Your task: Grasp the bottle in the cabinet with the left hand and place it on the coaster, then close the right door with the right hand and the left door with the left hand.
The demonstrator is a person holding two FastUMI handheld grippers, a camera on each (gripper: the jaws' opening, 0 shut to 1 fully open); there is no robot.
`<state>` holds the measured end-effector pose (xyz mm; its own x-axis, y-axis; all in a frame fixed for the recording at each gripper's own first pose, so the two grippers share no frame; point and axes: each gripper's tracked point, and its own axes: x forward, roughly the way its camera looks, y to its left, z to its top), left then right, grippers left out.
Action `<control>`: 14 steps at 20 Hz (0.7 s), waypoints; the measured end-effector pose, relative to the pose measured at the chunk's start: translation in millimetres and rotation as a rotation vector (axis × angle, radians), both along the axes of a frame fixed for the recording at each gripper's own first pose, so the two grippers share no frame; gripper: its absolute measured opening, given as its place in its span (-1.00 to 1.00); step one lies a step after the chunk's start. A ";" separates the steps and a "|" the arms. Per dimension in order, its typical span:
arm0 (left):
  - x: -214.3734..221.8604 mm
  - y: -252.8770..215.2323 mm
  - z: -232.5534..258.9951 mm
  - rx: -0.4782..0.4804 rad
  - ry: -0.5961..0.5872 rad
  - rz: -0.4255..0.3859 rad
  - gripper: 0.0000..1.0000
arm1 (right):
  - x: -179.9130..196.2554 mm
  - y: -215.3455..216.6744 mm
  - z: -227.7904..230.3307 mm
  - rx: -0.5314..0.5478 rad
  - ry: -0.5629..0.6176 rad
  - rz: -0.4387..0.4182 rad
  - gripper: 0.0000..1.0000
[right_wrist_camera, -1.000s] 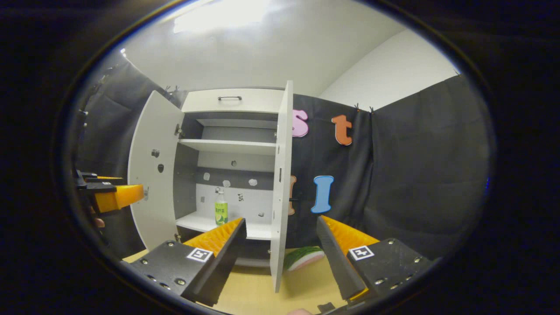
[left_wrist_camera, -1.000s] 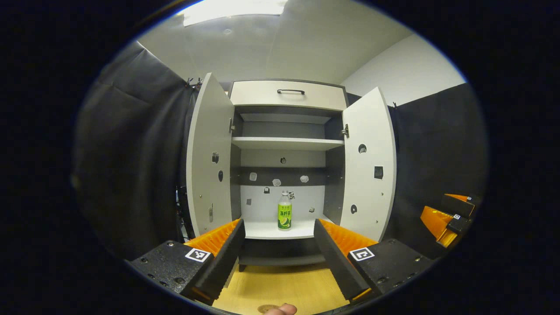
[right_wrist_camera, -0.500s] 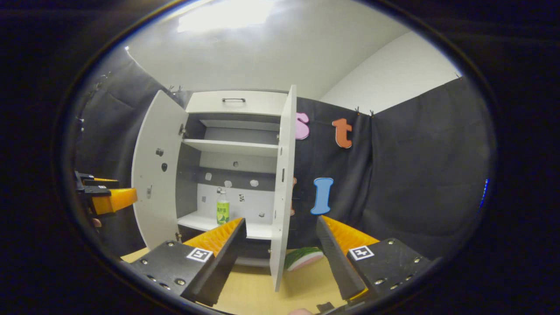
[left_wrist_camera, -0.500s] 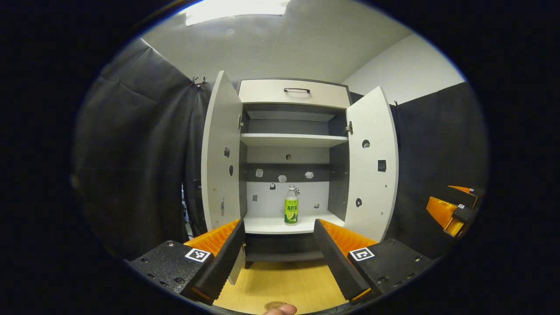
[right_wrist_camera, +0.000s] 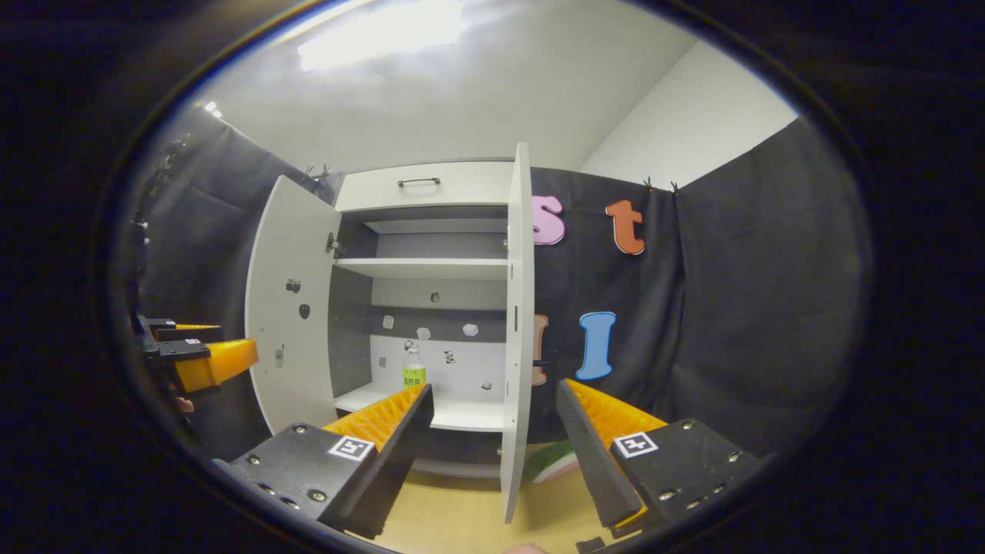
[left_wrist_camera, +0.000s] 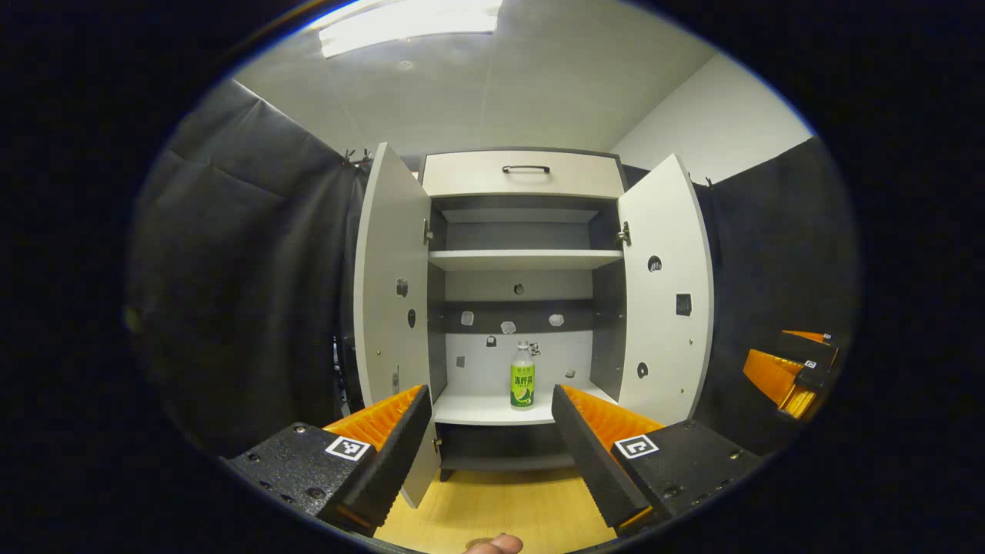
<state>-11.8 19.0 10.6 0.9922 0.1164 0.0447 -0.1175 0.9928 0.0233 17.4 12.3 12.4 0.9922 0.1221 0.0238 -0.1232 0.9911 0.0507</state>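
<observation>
Black cloth walls flank a white cabinet [left_wrist_camera: 523,173] on a wooden tabletop [left_wrist_camera: 500,508], both doors open, the bottle [left_wrist_camera: 522,377] upright on its lower shelf, left gripper [left_wrist_camera: 489,415] and right gripper [right_wrist_camera: 496,415] both spread, empty.

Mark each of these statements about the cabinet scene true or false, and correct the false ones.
1. Both cabinet doors stand open. True: left door, right door.
2. The bottle stands upright on the lower shelf. True.
3. The left gripper is shut on the bottle. False: it is open, short of the cabinet.
4. The drawer at the top is pulled out. False: it sits closed.
5. The upper shelf holds a cup. False: it is bare.
</observation>
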 end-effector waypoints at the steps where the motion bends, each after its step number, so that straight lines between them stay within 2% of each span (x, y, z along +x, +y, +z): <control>1: 0.2 0.8 2.2 0.004 -0.006 0.017 0.98 | 1.7 0.2 -1.5 0.002 0.002 0.011 0.94; 5: -0.1 5.3 -5.9 0.012 -0.010 0.054 0.98 | 10.2 2.5 -12.9 -0.008 0.013 0.041 0.94; 8: 6.0 12.1 -33.6 0.004 -0.002 0.079 0.98 | 11.9 9.8 -14.4 0.011 0.014 0.068 0.94; 10: 13.5 12.8 -48.3 -0.012 0.036 0.074 0.98 | 14.5 15.6 -11.4 0.030 0.007 0.084 0.94; 14: 43.7 14.6 -44.6 -0.016 0.025 0.046 0.98 | 26.8 31.5 -7.2 0.035 -0.001 0.109 0.94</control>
<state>31.9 33.6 -34.0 0.9866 0.1620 0.0173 -0.1622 0.9867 0.0112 44.2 43.8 5.2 0.9731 0.2283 0.0307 -0.2302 0.9695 0.0846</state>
